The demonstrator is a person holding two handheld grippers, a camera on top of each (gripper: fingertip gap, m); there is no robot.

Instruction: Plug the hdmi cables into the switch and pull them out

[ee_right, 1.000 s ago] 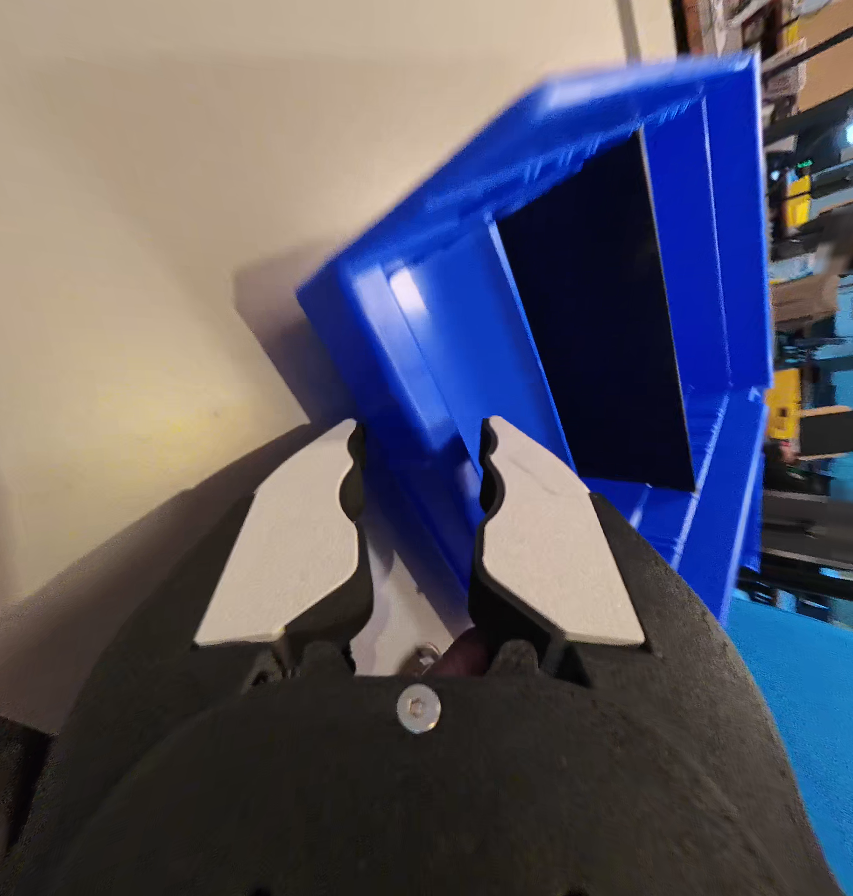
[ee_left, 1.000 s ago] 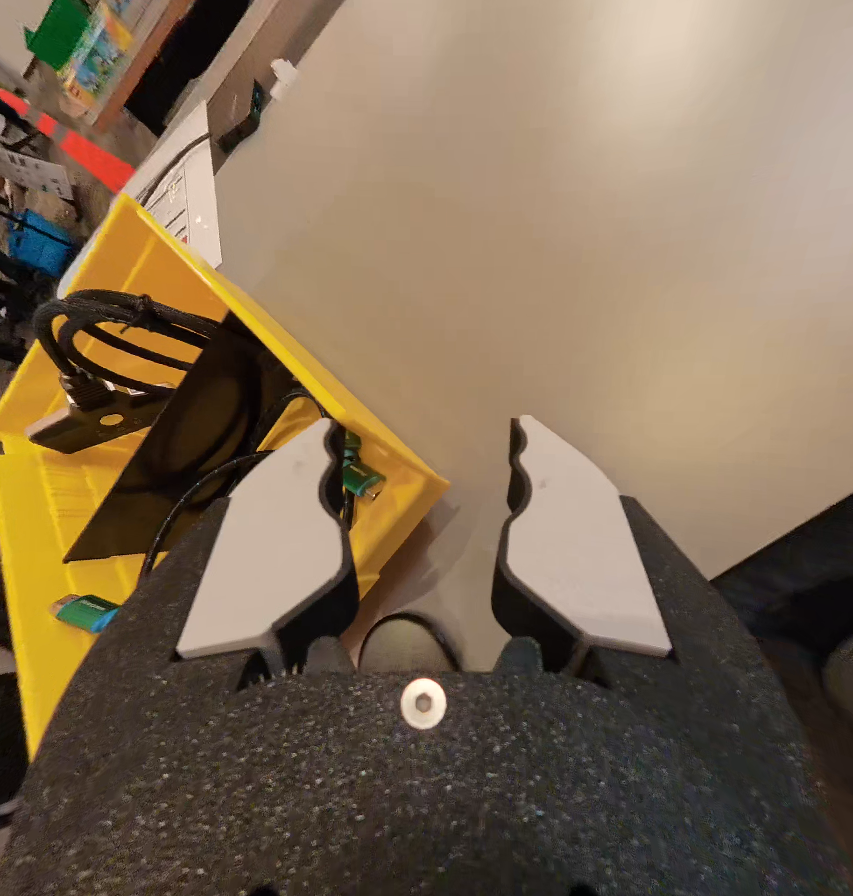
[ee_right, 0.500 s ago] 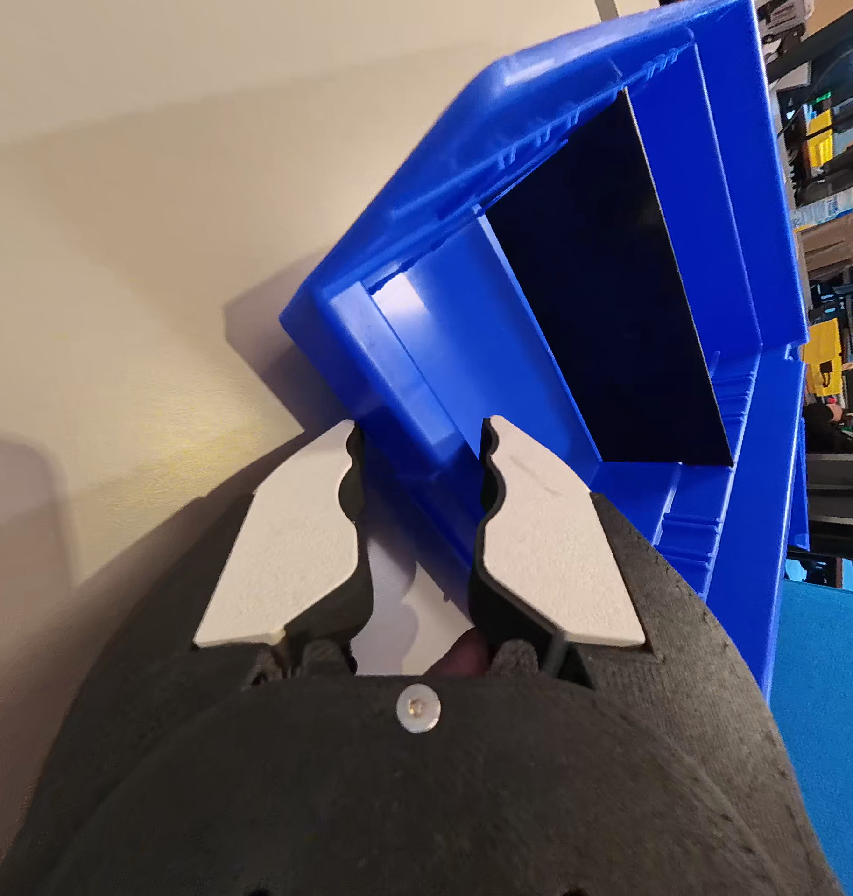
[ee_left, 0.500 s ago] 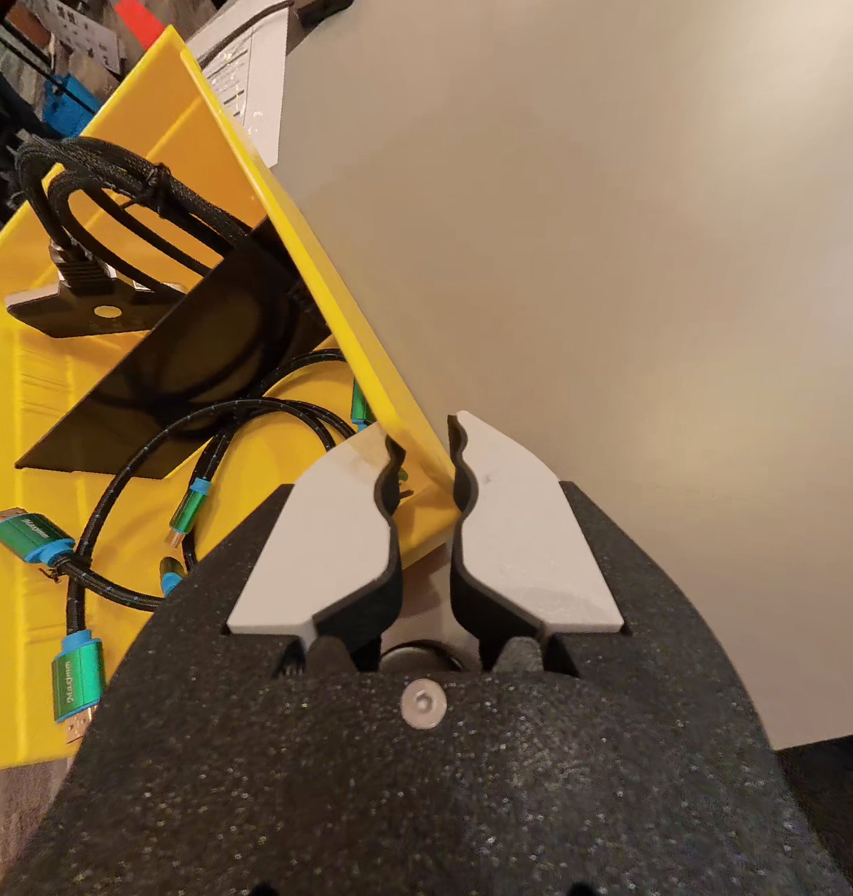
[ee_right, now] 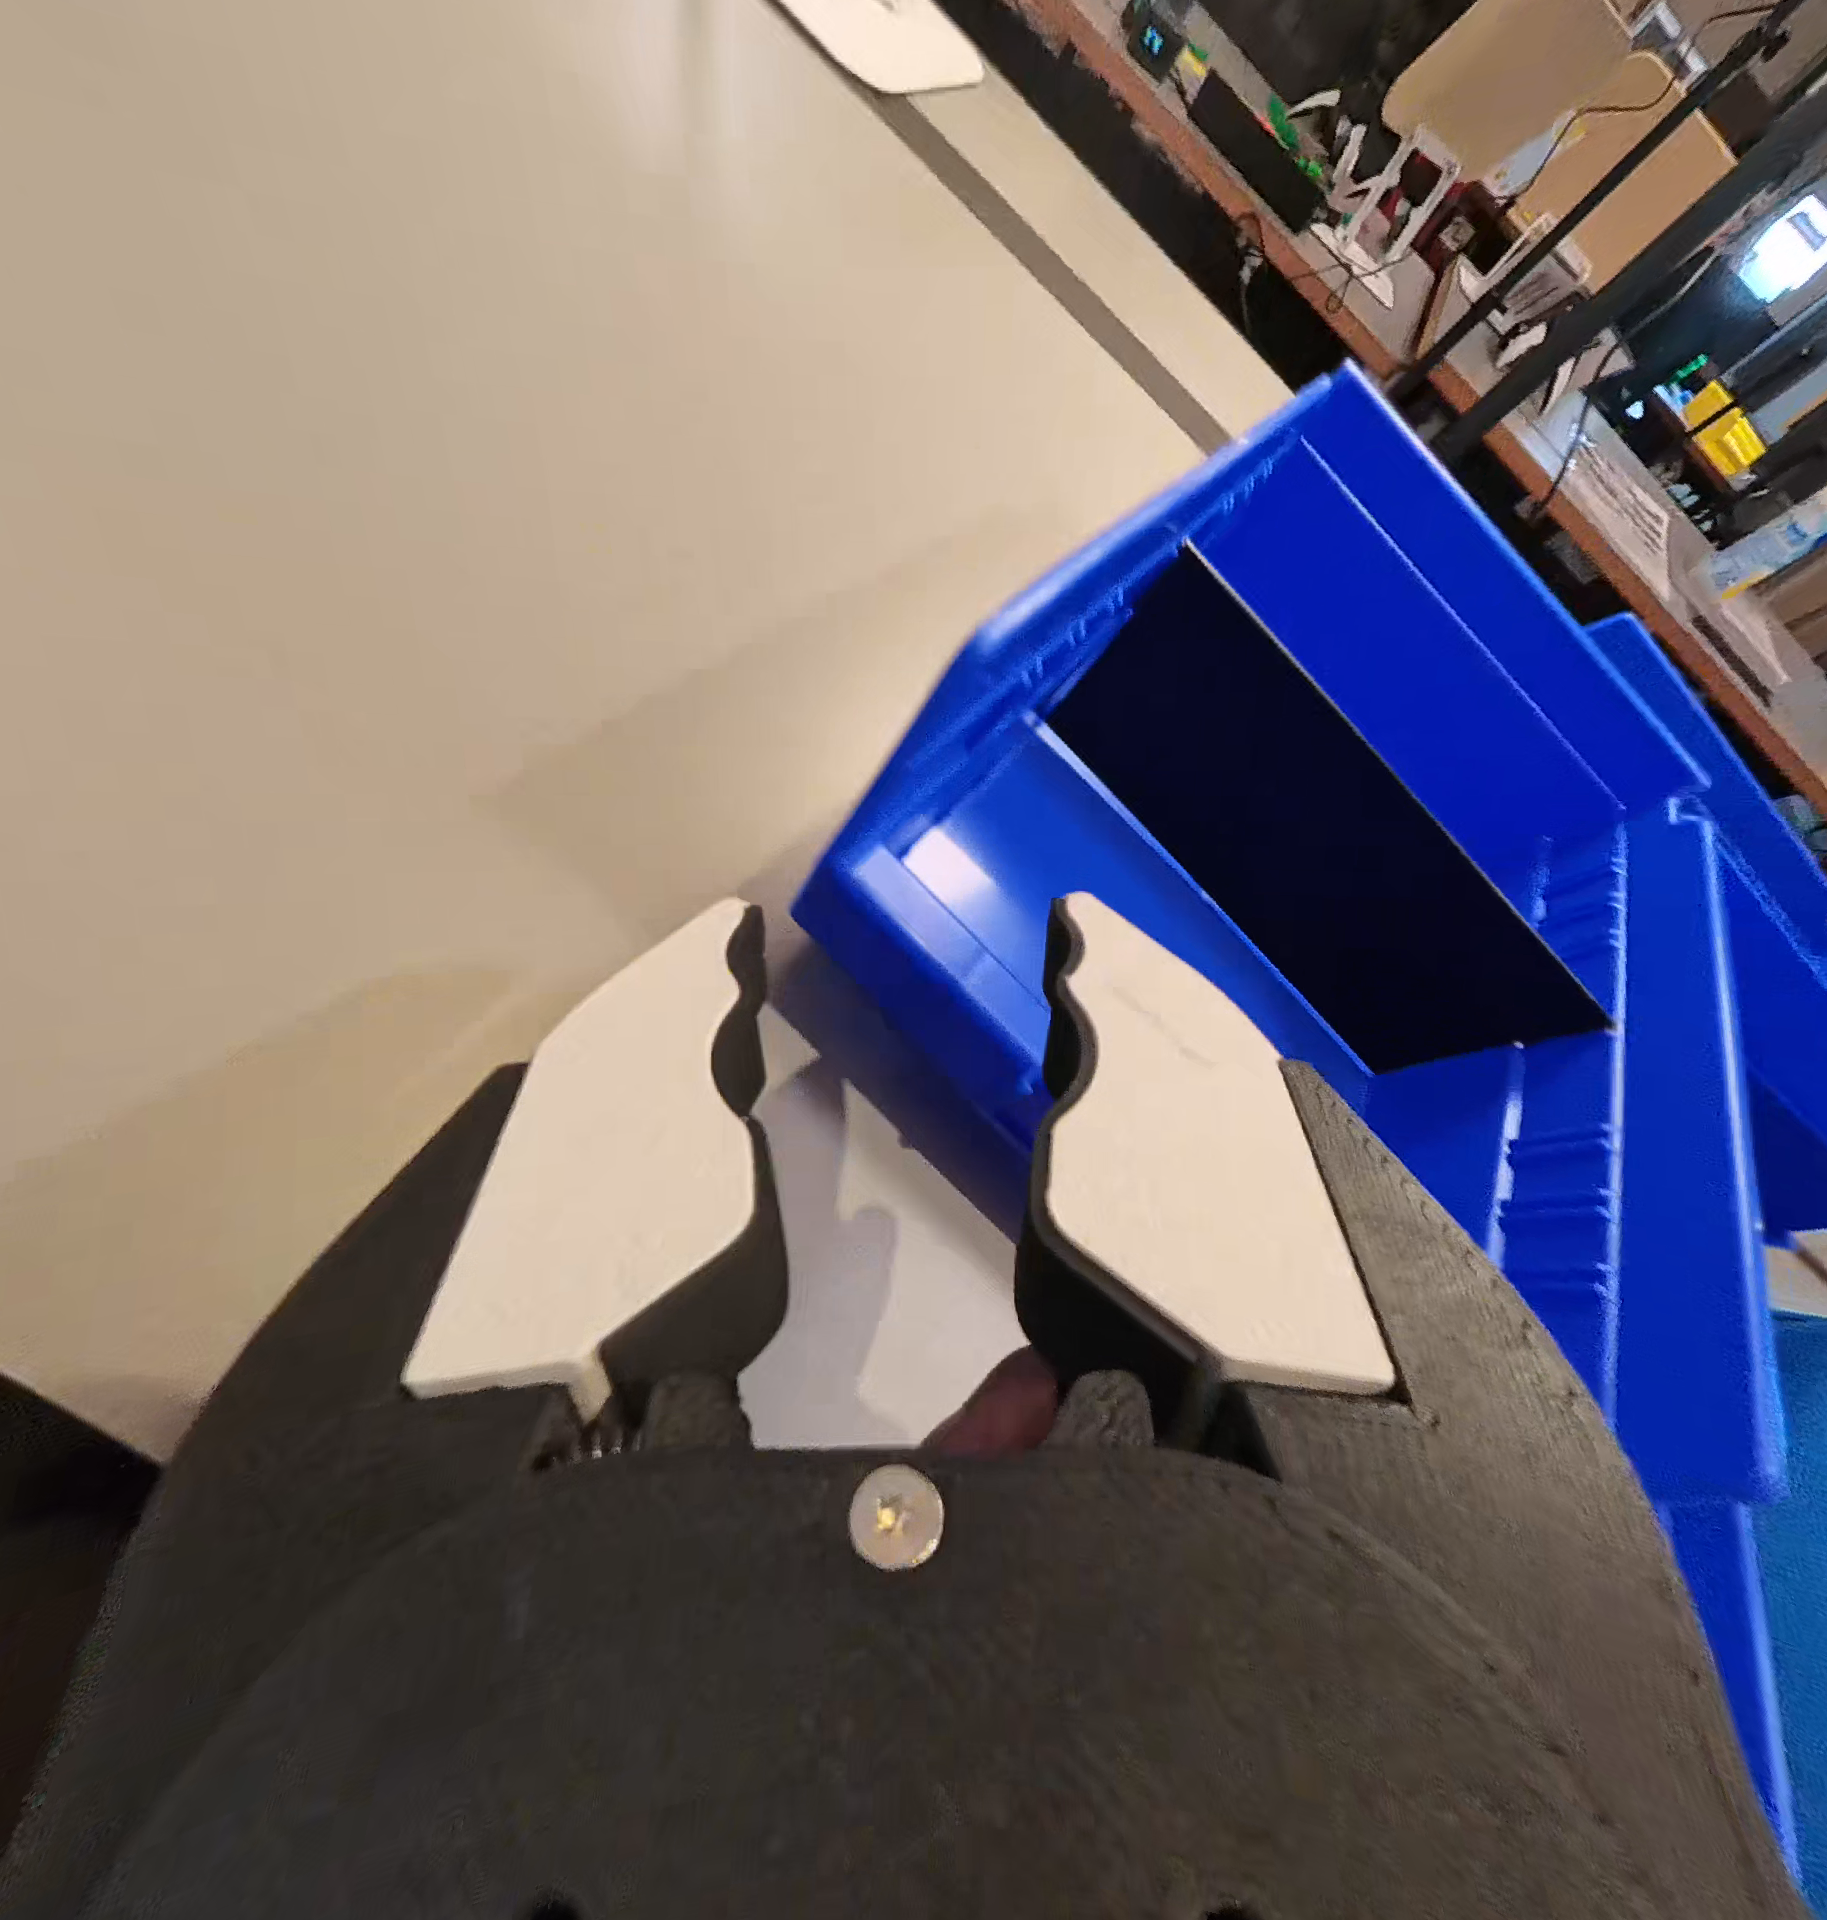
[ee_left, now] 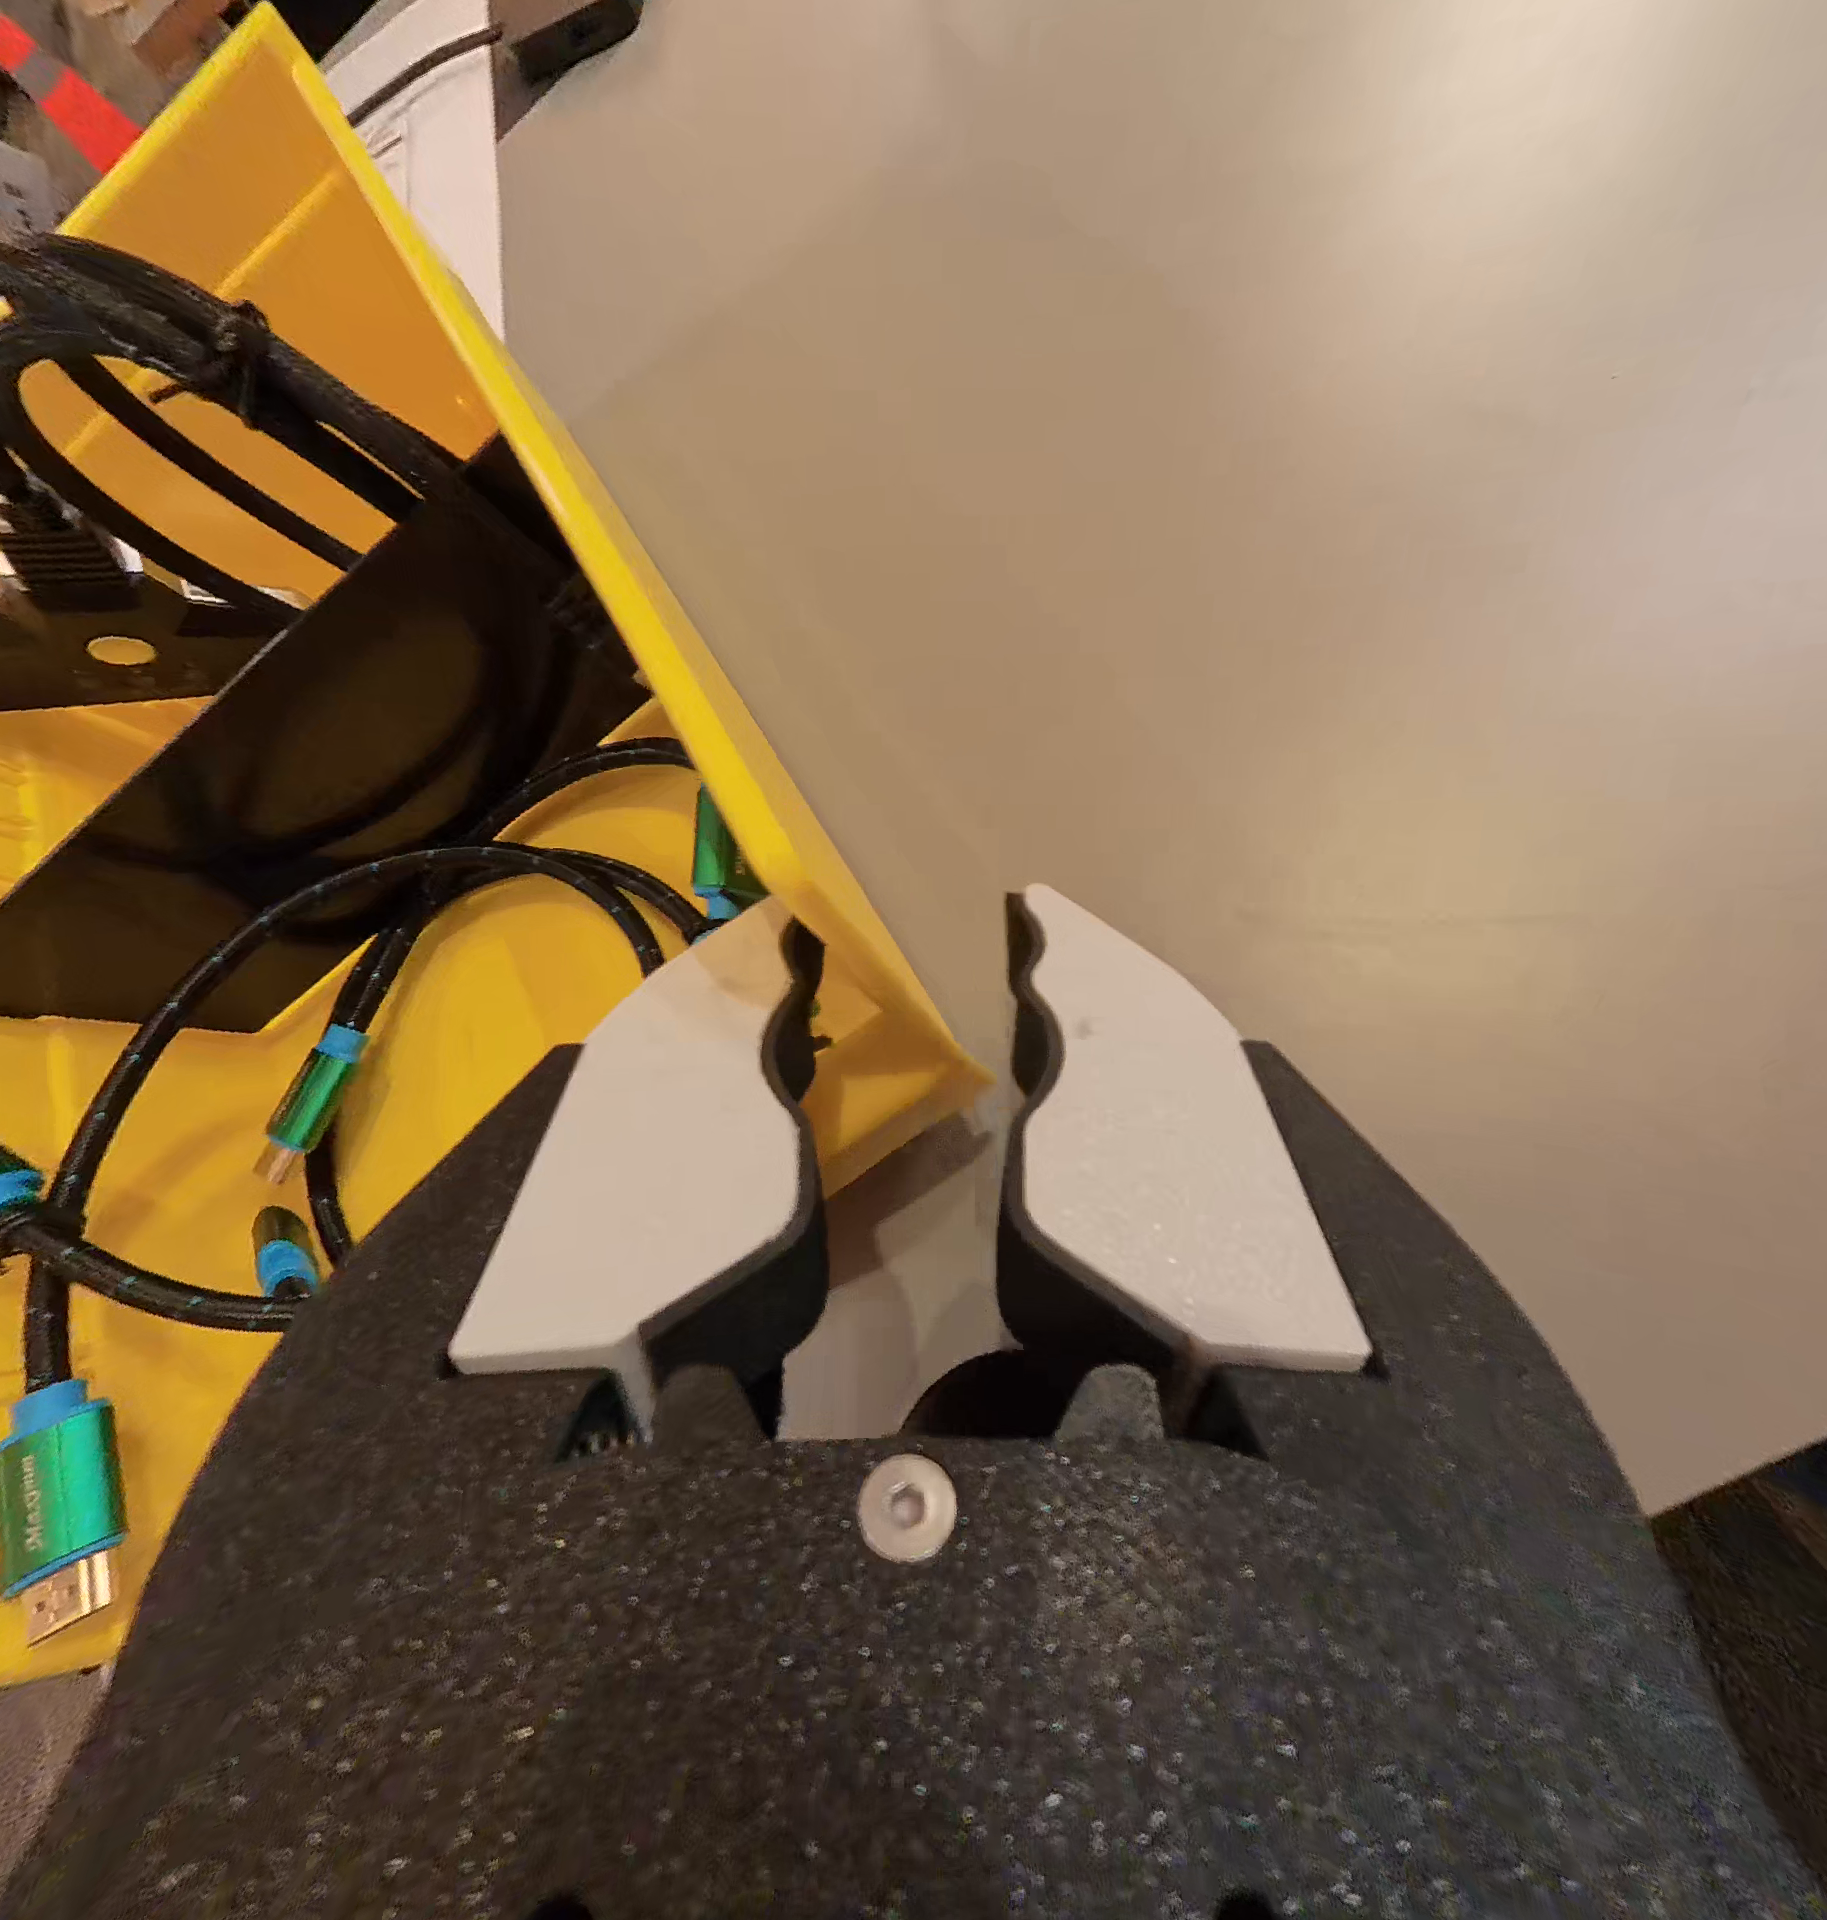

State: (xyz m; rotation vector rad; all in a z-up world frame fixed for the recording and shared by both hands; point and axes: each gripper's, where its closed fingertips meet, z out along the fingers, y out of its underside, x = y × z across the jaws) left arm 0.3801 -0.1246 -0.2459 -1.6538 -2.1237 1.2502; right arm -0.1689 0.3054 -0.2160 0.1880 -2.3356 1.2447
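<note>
A yellow bin (ee_left: pixel 618 582) stands on the pale table (ee_left: pixel 1304 520) at the left. It holds several black braided HDMI cables (ee_left: pixel 452 862) with green and blue plugs (ee_left: pixel 52 1496), a black divider (ee_left: pixel 348 727), and beyond it a flat black switch (ee_left: pixel 78 655) with a cable plugged in. My left gripper (ee_left: pixel 904 914) is open and straddles the bin's near right corner, with the rim between its fingers. My right gripper (ee_right: pixel 904 914) is open and empty, just left of the near corner of a blue bin (ee_right: pixel 1667 1143) that holds a dark divider (ee_right: pixel 1304 810).
A white device (ee_left: pixel 431 156) lies on the table behind the yellow bin. Shelves and benches with clutter (ee_right: pixel 1511 208) run behind the blue bin. The table's near edge (ee_left: pixel 1719 1455) shows at the lower right of the left wrist view. Across from one pair of fingers to the other is roughly 70 cm.
My left gripper moved to the yellow bin's corner and narrowed around its rim, then widened again. My right gripper swung left, so the blue bin sits farther right; its jaws kept their gap.
</note>
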